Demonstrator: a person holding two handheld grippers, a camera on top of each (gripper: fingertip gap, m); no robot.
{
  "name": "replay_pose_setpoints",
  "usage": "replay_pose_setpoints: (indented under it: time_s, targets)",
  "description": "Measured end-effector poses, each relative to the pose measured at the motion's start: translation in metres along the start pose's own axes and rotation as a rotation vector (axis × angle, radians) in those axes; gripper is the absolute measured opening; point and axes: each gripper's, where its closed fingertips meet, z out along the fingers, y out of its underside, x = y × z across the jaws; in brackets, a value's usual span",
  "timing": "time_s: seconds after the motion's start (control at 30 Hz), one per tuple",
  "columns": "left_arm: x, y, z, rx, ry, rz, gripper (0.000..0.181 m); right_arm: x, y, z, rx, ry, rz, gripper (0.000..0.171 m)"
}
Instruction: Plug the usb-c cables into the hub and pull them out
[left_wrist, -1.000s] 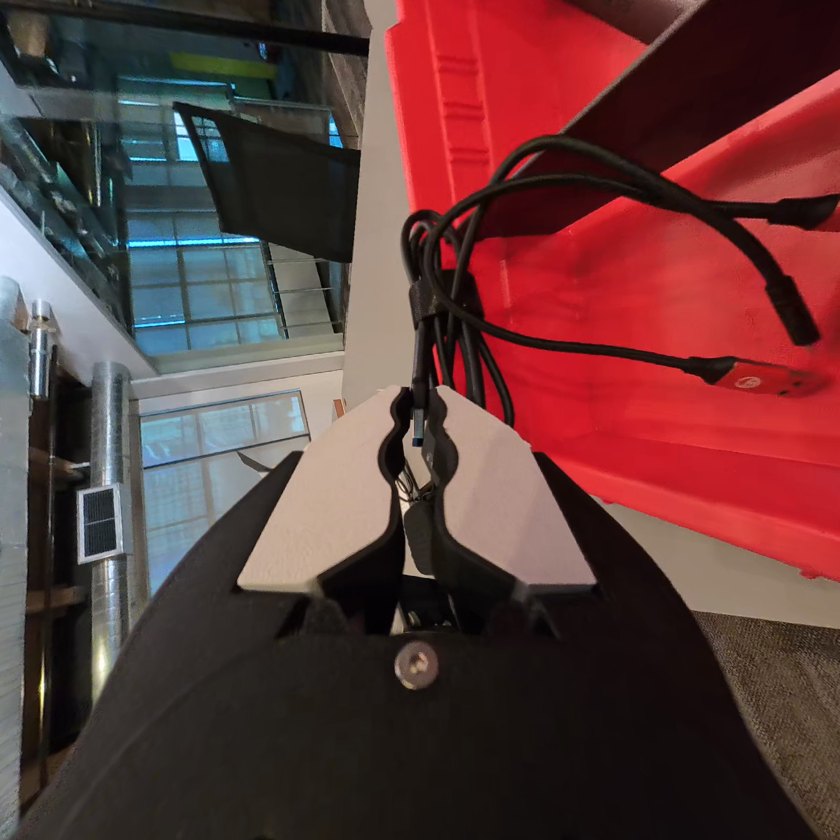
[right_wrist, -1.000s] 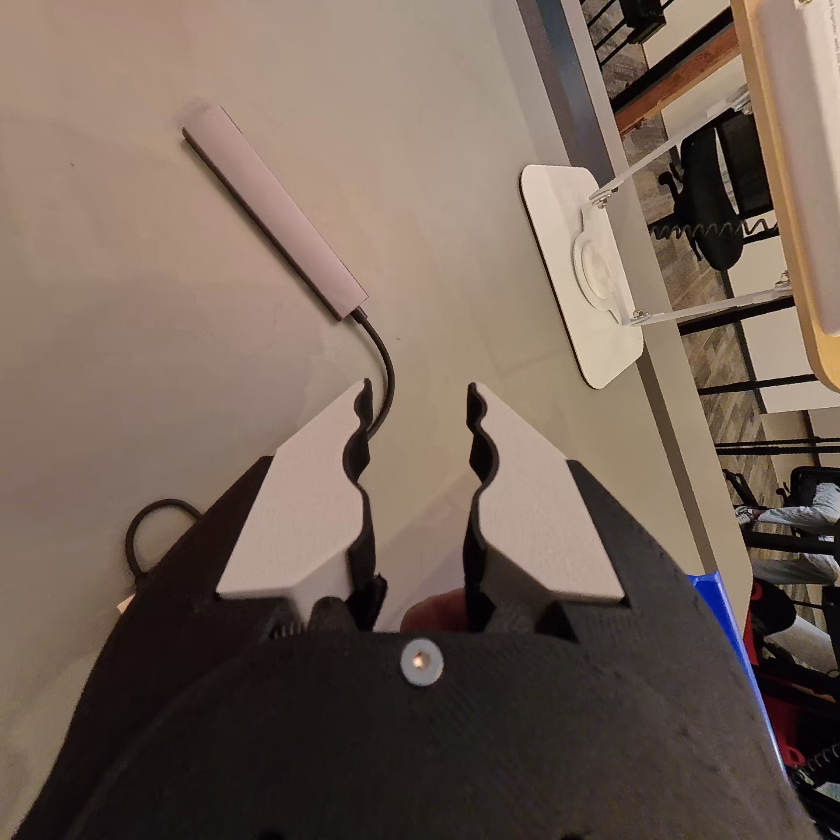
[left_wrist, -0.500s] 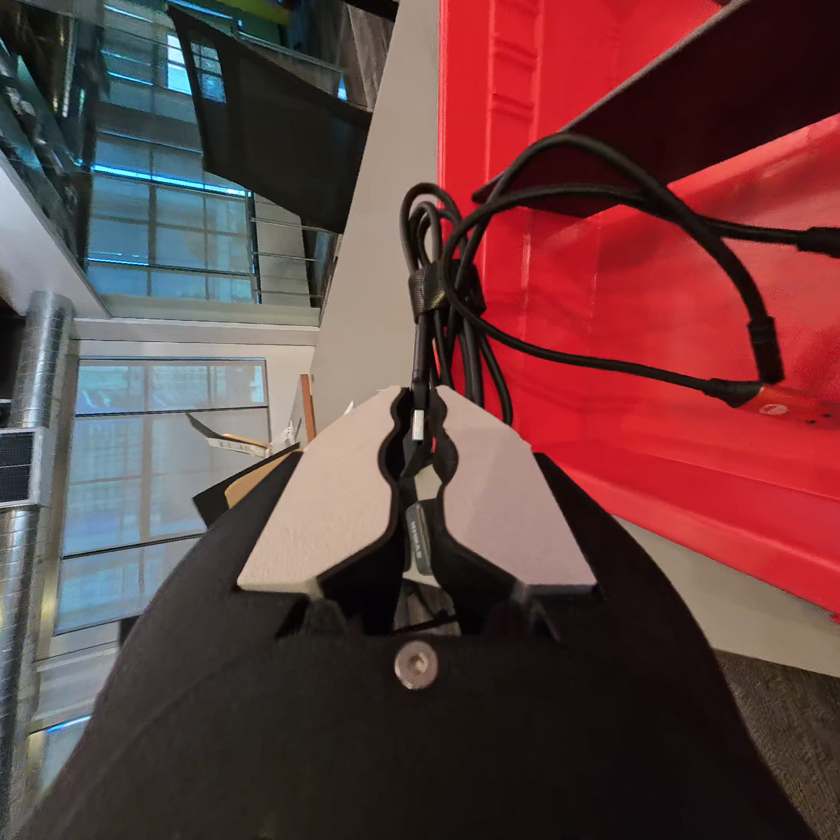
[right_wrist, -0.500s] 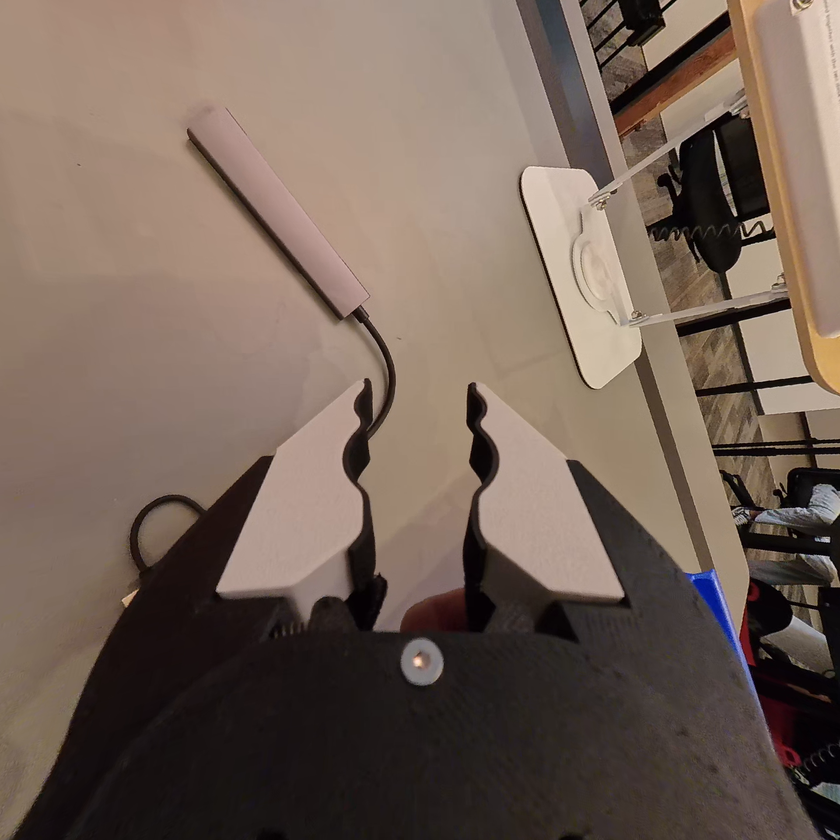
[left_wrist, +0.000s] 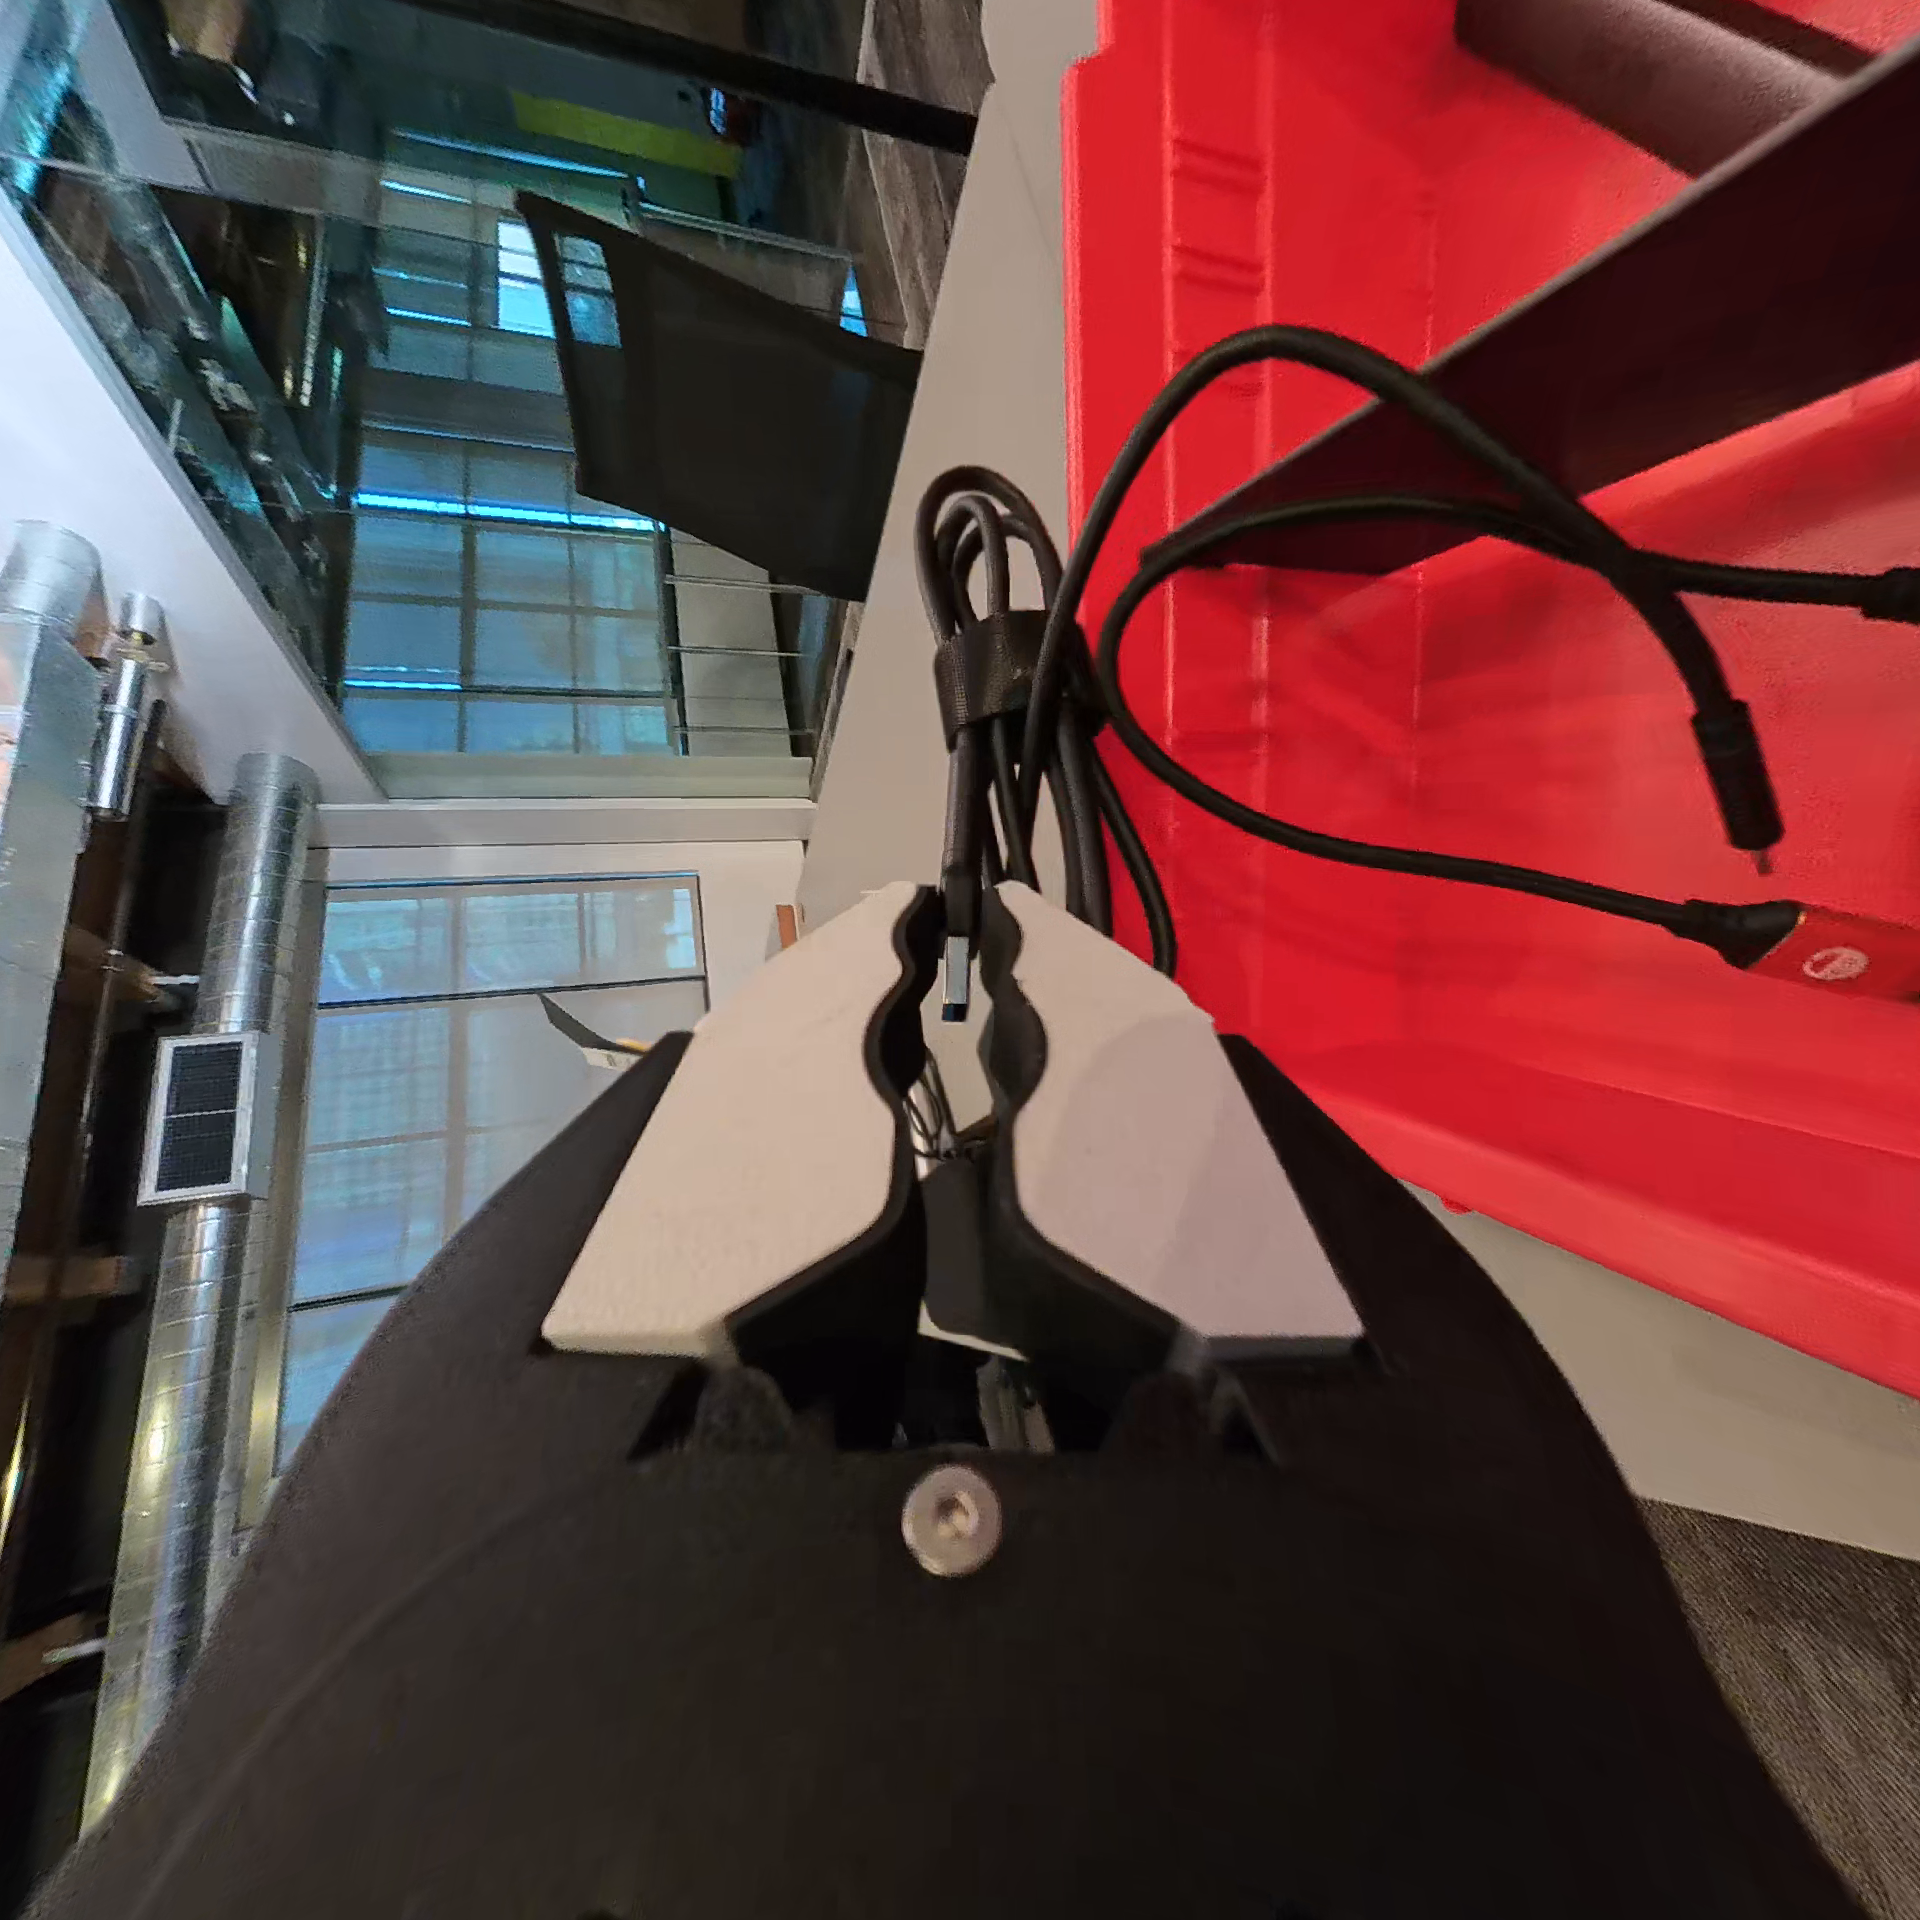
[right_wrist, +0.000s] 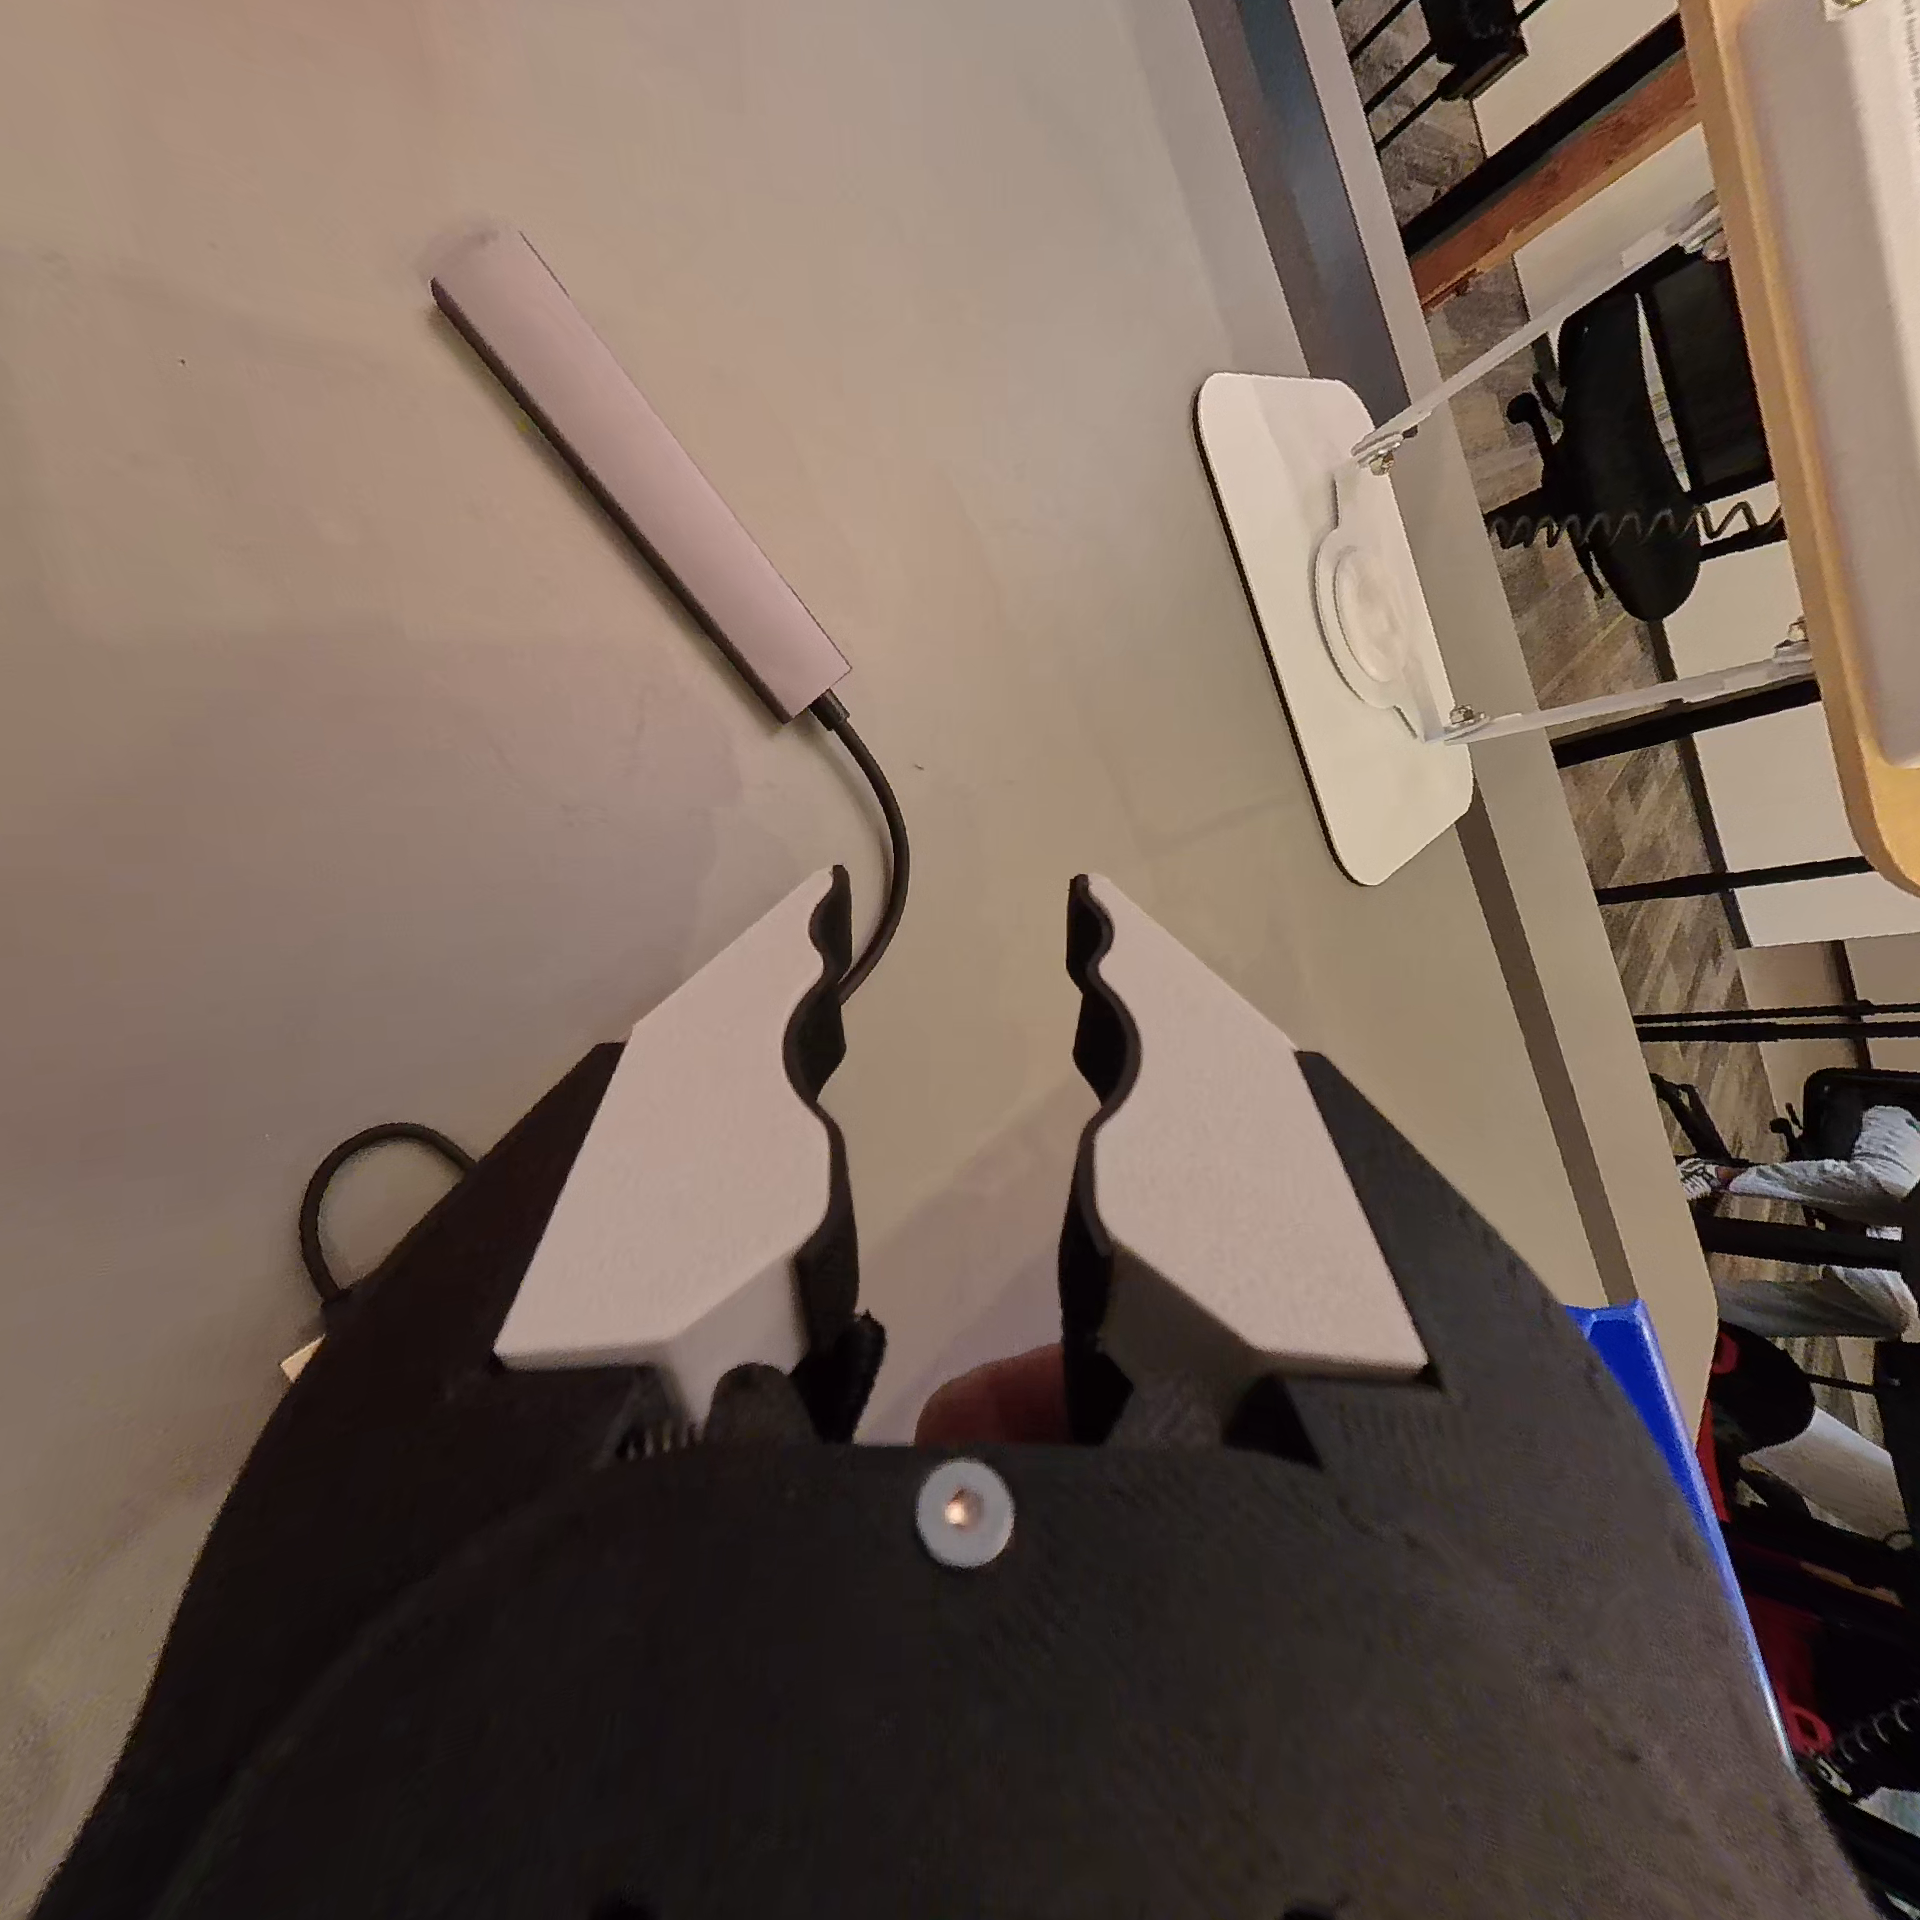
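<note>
Your left gripper (left_wrist: 961, 914) is clamped on the plug of a bundled black cable (left_wrist: 977, 665), which hangs at centre frame against the red bin (left_wrist: 1455, 1091). Your right gripper (right_wrist: 956, 883) has its fingers apart and holds nothing. The hub (right_wrist: 634, 468) lies on the table (right_wrist: 987, 260) at upper left of the right wrist view, nothing visibly plugged into its side. By the look of it, every insertion and pull-out remains.

Glossy red plastic bin (left_wrist: 1455, 935), matt metal hub (right_wrist: 634, 468)
</note>
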Motion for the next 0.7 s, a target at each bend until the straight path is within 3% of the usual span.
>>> replay_pose_setpoints:
  time_s: [0.2, 0.7]
  targets:
    - [-0.020, -0.008, -0.003, 0.049, -0.073, -0.082, 0.007, 0.000, 0.001, -0.001, 0.002, 0.001, 0.005, 0.039]
    - [-0.030, -0.009, -0.005, 0.119, -0.006, -0.282, 0.007, -0.002, -0.001, -0.001, 0.002, -0.003, 0.000, 0.039]
